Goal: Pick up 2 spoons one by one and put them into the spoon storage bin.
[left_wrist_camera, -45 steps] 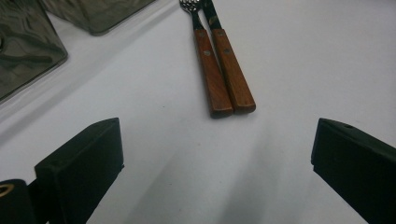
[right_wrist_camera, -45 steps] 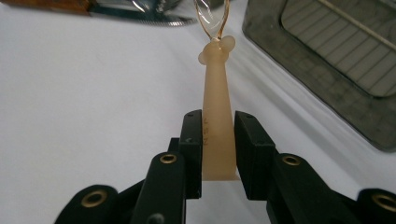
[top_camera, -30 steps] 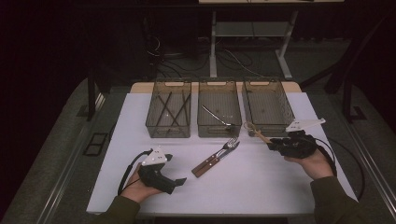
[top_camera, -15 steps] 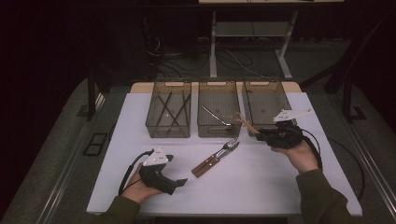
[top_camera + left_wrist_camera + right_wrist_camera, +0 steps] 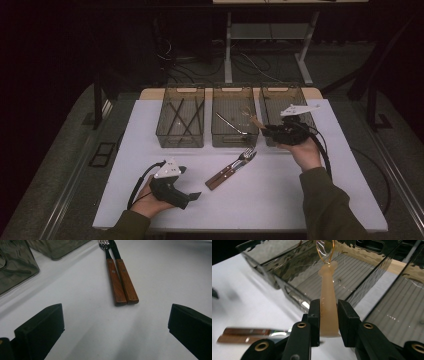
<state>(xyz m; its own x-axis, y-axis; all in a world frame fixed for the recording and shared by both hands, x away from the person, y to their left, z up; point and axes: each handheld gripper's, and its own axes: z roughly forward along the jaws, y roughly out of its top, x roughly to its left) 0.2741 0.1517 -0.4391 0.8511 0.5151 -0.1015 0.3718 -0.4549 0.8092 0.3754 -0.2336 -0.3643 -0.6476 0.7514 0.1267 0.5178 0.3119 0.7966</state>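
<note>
**Spoon over the middle bin, fork and knife waiting**

I have the right gripper [image 5: 329, 315] clamped on the pale handle of a spoon [image 5: 327, 287], jaws nearly closed and pressing both flanks of the handle near its butt end. The bowl, clear with a gold rim, points away from me and hangs above the middle bin [image 5: 235, 122], close to the wall it shares with the right bin [image 5: 285, 100]. Gripping low on the handle leaves the bowl free to go in first, which I reckon is the point: this looks like sorting cutlery by kind, dark sticks already in the left bin [image 5: 181, 120], a metal utensil in the middle one.

My right hand [image 5: 305, 150] is raised off the table, gripper roughly level and aimed left across the bins. The left gripper [image 5: 172, 187] rests low near the table's front edge, jaws wide apart with nothing between them, facing the wooden-handled fork [image 5: 113, 277] and knife [image 5: 126, 280] lying side by side, touching.
</note>
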